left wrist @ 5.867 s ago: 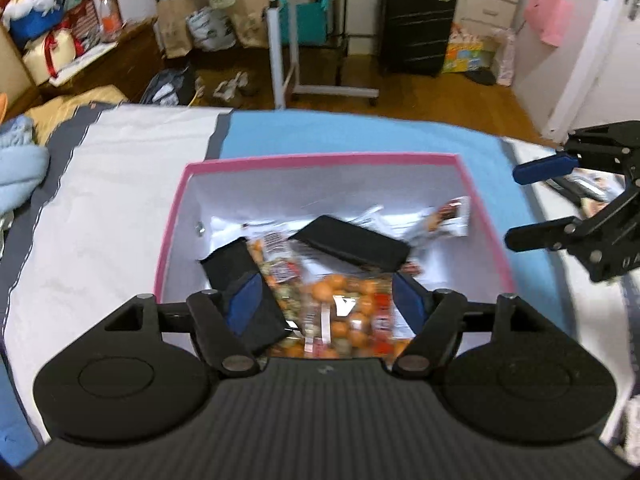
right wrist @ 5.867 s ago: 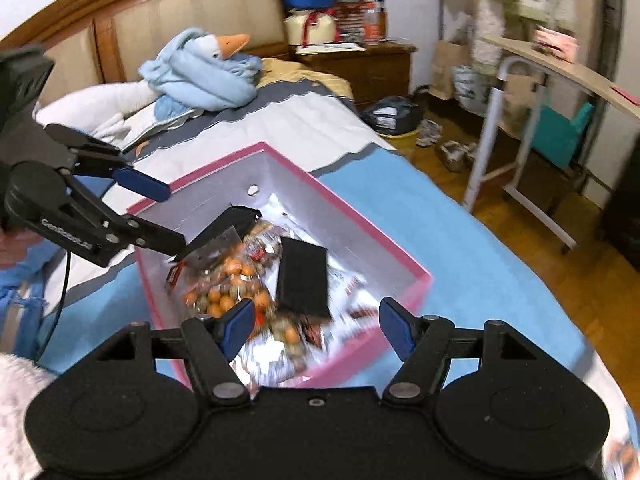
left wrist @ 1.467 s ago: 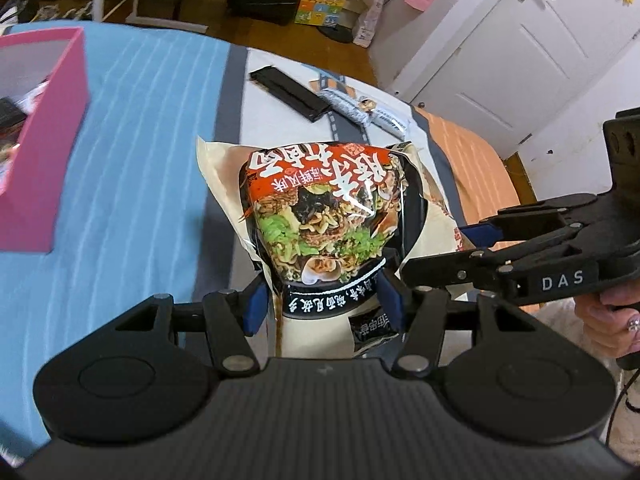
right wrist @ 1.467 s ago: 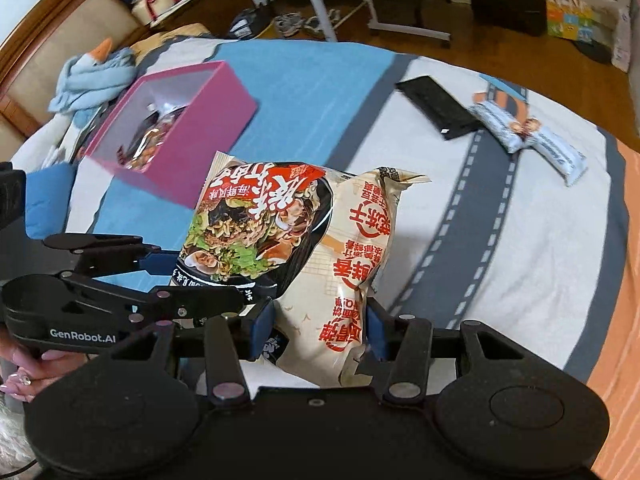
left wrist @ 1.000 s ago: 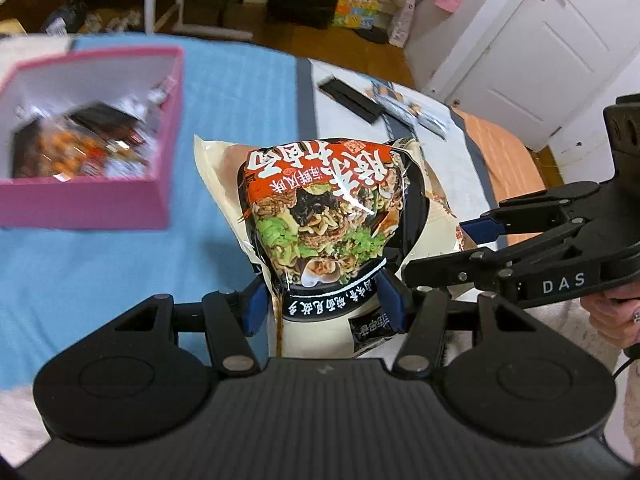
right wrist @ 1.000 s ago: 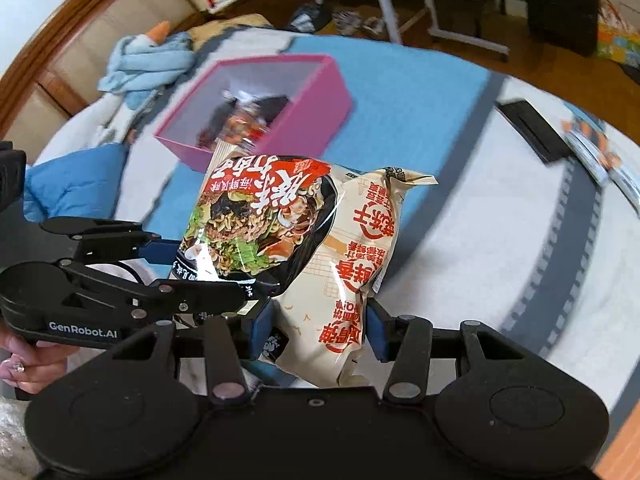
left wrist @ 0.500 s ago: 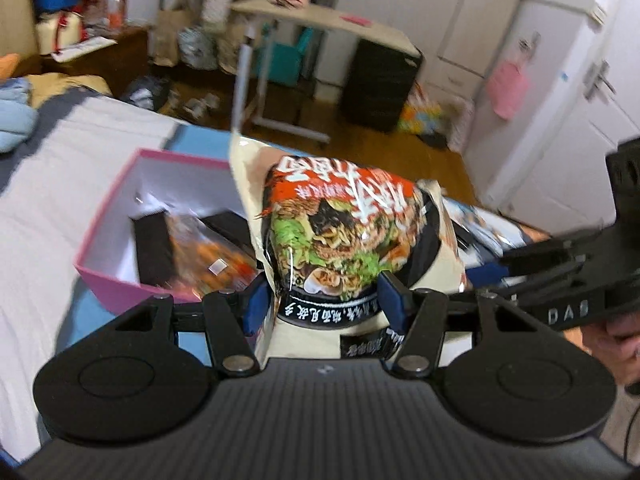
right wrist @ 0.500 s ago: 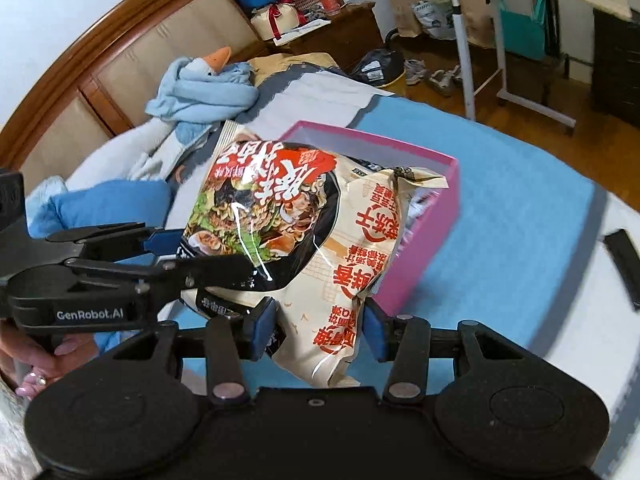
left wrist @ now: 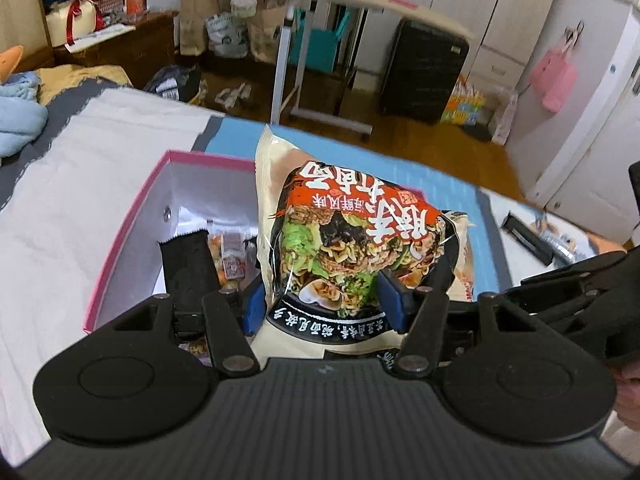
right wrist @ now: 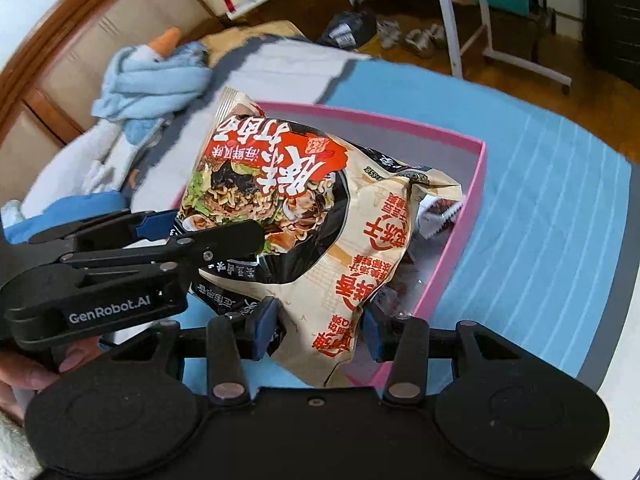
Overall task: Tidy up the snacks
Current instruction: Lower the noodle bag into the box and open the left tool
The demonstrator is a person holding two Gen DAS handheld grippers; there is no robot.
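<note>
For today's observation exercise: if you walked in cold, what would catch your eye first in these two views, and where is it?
The large cream, red and black plastic instant-noodle bag fills the centre, clamped at its near end by both the left gripper and the right gripper. Under and behind it sits the pink-rimmed, white-lined cardboard box on the blue-and-white bedspread, already holding smaller snack packets.

Black suitcase (left wrist: 422, 70) far, beside rolling desk (left wrist: 360, 4). Pink bag (left wrist: 554, 78) hanging far right. Blue plush (right wrist: 148, 76) lying left against wooden headboard (right wrist: 64, 52). Shoes (right wrist: 416, 38) on floor.
</note>
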